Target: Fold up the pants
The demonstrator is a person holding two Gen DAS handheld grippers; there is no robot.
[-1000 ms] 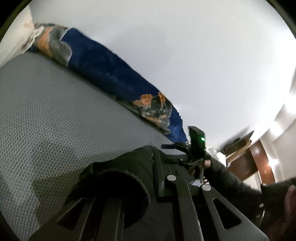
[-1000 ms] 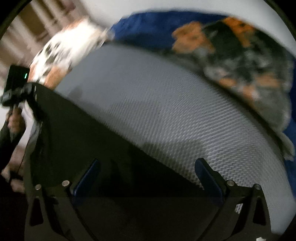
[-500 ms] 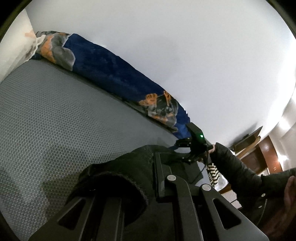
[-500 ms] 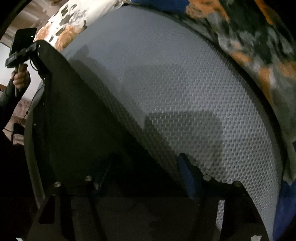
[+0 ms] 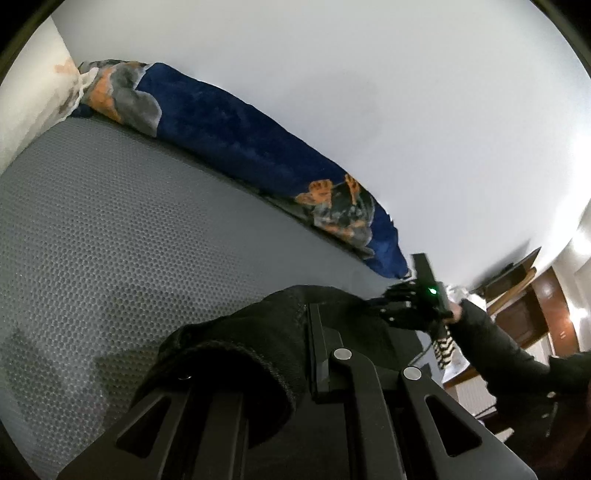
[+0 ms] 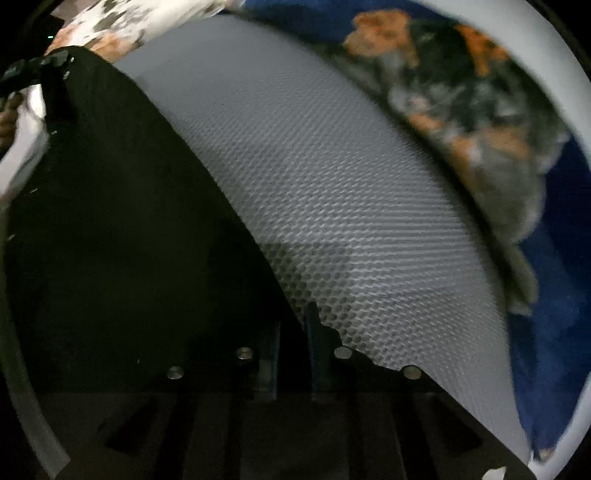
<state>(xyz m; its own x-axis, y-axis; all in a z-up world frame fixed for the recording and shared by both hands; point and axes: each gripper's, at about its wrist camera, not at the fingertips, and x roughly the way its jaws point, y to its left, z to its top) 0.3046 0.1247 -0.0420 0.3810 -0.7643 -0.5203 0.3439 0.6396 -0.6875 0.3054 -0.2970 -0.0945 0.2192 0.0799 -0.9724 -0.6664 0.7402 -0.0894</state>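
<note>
Left tongs (image 5: 314, 332), jaws clamped tight on black fabric, point shallowly downward. Right tongs (image 6: 291, 332) point steeply downward, jaws closing to a narrow gap with dark cloth between them. In the left wrist view, the right tongs appear at the far right, gripped by a hand (image 5: 456, 312) emerging from a dark sleeve (image 5: 495, 350).

The grey honeycomb-textured mattress surface (image 5: 129, 240) lies bare and passable beside the black fabric pants (image 6: 122, 221) — bounded on its far side by a rolled blue blanket with orange and grey print (image 5: 236, 147) along the white wall (image 5: 369, 92), and by a floral white pillow (image 6: 122, 18) at one end.
</note>
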